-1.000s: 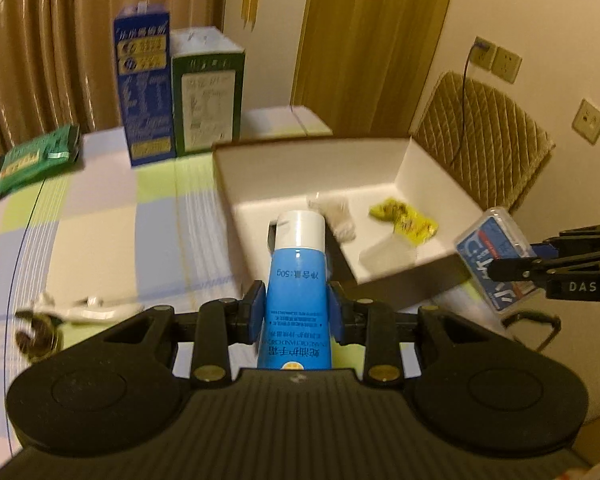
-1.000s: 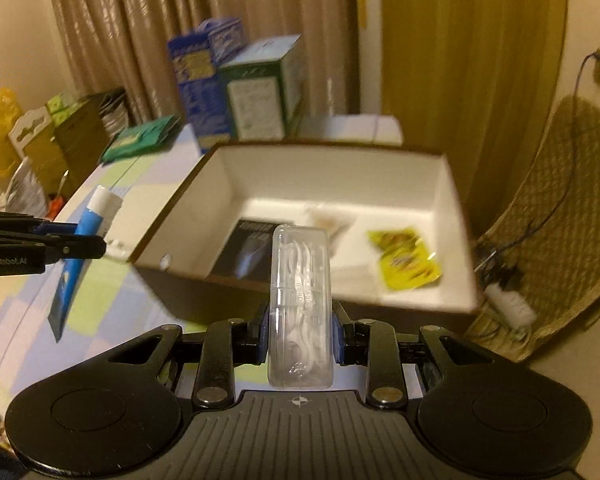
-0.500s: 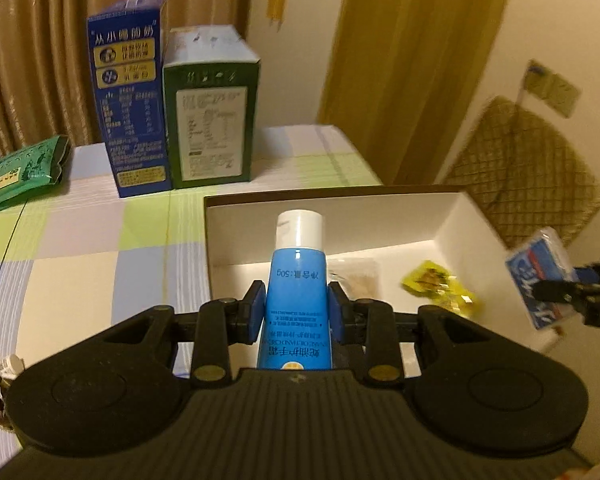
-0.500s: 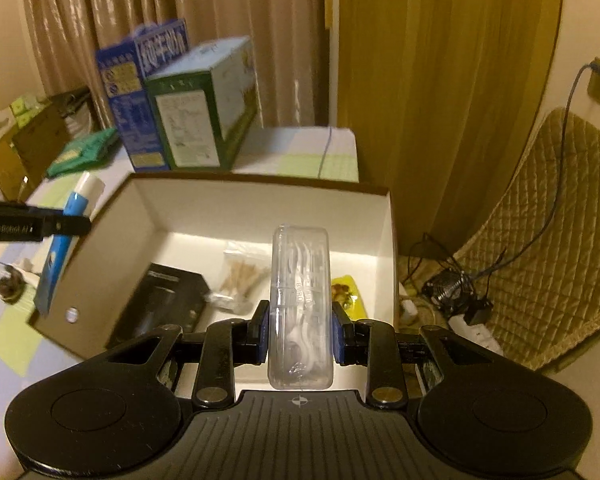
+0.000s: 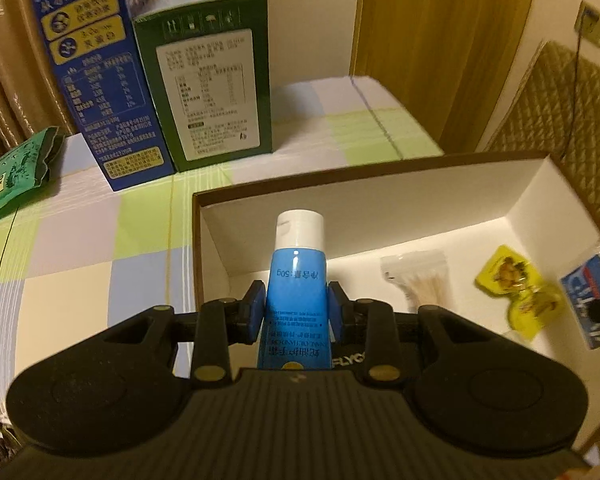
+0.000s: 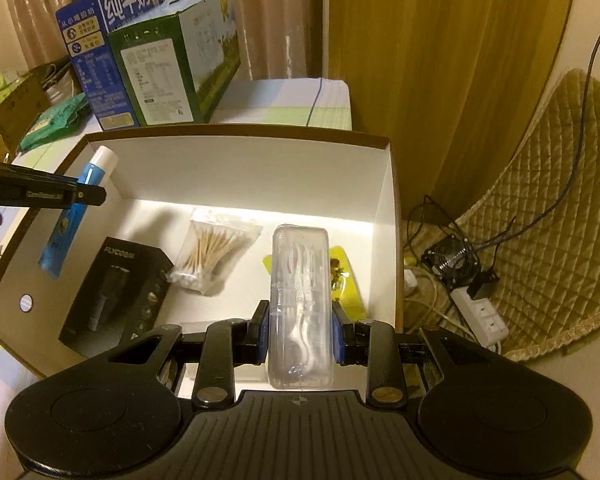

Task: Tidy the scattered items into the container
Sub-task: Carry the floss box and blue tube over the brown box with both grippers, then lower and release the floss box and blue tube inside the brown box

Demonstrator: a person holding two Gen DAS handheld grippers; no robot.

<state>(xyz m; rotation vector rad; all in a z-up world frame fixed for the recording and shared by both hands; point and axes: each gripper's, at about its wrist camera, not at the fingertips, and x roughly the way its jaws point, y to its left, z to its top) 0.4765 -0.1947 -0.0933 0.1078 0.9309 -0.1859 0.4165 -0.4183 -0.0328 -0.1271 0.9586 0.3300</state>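
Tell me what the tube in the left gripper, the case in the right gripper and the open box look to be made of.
Blue tube: probably soft plastic, glossy; a light streak runs down it, and its cap is white.
Clear case: likely hard transparent plastic; white floss picks show through it.
Open box: seemingly cardboard, matte white inside with a brown rim edge.

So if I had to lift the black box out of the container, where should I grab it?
Take the black box across its two long side edges, coming straight down from above. It lies flat on the container floor, broad face up, with bare floor alongside.
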